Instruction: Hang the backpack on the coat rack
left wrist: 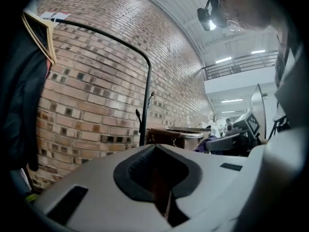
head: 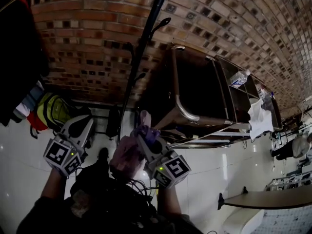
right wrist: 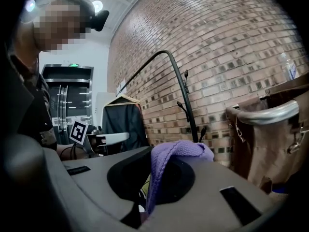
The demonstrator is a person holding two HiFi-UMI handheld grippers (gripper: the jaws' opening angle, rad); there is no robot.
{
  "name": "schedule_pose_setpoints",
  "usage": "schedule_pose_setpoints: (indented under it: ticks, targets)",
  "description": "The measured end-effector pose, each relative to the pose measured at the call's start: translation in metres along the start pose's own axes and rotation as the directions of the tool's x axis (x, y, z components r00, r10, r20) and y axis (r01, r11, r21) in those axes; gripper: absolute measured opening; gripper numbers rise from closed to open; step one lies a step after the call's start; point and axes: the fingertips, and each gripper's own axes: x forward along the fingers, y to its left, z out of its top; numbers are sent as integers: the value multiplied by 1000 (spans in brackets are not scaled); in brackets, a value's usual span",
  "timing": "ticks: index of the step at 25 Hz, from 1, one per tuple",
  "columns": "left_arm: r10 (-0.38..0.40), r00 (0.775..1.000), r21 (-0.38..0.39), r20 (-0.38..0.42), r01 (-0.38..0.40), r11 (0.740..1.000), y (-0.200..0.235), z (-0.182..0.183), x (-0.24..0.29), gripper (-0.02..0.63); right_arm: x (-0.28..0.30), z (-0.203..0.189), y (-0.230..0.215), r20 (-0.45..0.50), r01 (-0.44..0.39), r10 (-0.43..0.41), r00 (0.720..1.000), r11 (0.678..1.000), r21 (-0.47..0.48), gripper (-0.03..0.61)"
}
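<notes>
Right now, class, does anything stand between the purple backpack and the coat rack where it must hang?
Nothing visible does. The right gripper is shut on the purple strap of the backpack; the coat rack stands ahead by the brick wall. The metal-framed cart stands right of it, hanging clothes left, both off the path.

The backpack shows in the head view only as a pinkish bulk. Its near side is covered by the right gripper and its lower part is lost in darkness. The right gripper view gives just the purple strap, whose lower end disappears between the closed jaws. The coat rack runs off the top edge, and its foot cannot be made out. A dark sliver in the slit of the left gripper is unreadable.
</notes>
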Motion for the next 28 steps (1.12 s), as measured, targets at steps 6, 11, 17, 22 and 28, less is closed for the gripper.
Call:
schedule_pose_setpoints:
  ticks: [6,11,17,22,28]
  targets:
    - [-31,999,-2,7,31,1000,41,-7,58,40,49,-1,-53,-14,40,-40,999,999,-29,-2]
    - [-61,998,-27,-24,60,998,79,3,98,40,90,31,-91,-20,91,-91,996,996,-24,-2]
    - [-109,992,-45,-55,107,993,117,4,139,40,139,47,-129,-20,129,-130,991,991,-45,-2]
    - [-149,987,-66,-66,145,987,139,4,163,40,170,56,-152,-45,168,-170,984,985,-38,-2]
    - [-195,978,-86,-75,188,978,153,3,183,40,194,61,-175,-67,195,-198,978,980,-42,-2]
